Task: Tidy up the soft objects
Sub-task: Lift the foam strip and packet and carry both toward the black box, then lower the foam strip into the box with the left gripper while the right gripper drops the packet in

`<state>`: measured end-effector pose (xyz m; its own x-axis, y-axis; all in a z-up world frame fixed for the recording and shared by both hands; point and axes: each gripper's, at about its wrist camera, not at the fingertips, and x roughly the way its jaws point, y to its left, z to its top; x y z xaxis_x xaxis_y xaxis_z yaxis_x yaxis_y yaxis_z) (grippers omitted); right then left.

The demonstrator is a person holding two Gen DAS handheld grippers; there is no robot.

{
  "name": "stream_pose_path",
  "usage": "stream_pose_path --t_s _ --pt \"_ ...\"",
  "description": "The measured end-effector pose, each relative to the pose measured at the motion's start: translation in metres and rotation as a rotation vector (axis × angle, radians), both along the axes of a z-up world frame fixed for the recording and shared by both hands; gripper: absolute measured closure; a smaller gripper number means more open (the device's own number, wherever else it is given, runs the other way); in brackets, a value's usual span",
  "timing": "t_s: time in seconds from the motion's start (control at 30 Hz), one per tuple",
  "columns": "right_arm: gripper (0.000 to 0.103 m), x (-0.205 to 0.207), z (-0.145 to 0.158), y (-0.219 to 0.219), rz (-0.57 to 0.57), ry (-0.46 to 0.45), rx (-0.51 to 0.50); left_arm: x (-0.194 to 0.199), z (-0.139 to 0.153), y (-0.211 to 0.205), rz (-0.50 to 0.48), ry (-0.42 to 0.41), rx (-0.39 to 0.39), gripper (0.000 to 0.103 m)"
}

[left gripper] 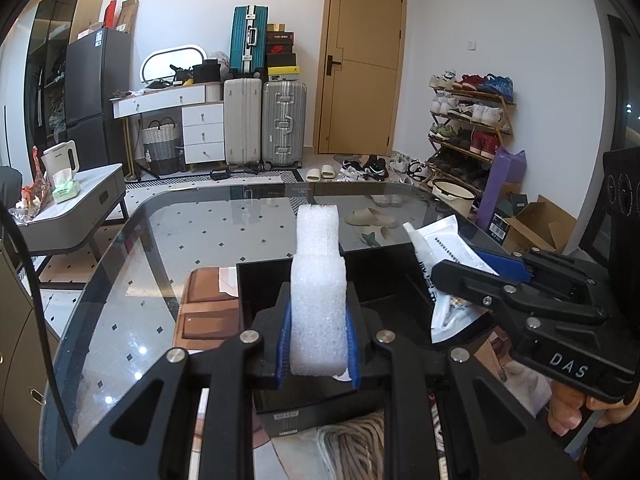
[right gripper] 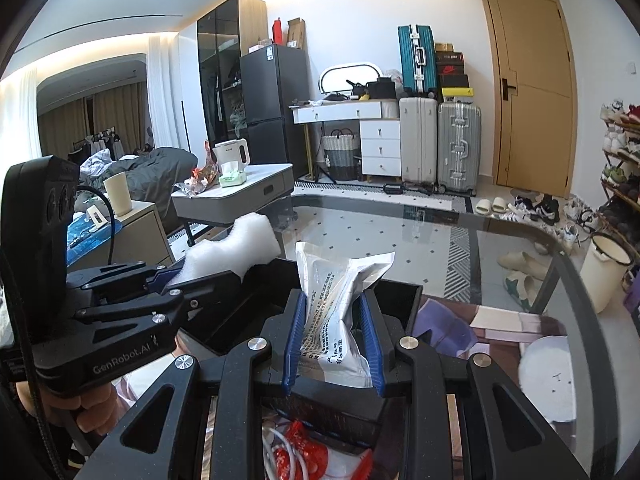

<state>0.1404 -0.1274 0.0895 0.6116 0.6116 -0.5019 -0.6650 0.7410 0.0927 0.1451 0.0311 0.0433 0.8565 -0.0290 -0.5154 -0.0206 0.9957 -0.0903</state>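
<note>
Foam block [left gripper: 318, 292], white and spongy, stands upright between the blue pads of the left gripper [left gripper: 318, 344], whose jaws are closed narrowly on its lower half. The right gripper [right gripper: 334, 344] has its jaws pinched on a soft white packet [right gripper: 340, 308] printed with dark text, crumpled at the waist where the pads press it.

Both pieces are held in the air above the black box [left gripper: 260, 280] that sits on the glass tabletop [left gripper: 180, 232]. The foam hangs over the box's left part and the packet over its right part, with the two grippers close together and angled toward each other.

Judging by this, the step in hand is the carry-and-place: both soft items are lifted and positioned over the box, not yet inside. The next move probably calls for lowering each into the box, then easing the jaws apart. The foam should spring back once freed; the packet is limp and may flop against the box wall, so a low release would help.
</note>
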Motion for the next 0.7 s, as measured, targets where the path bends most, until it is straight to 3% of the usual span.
stream_pose_path --t_s 0.7 --pt "0.075 0.021 -0.023 0.017 0.004 0.050 -0.076 0.015 -0.021 -0.005 -0.015 0.073 0.012 0.083"
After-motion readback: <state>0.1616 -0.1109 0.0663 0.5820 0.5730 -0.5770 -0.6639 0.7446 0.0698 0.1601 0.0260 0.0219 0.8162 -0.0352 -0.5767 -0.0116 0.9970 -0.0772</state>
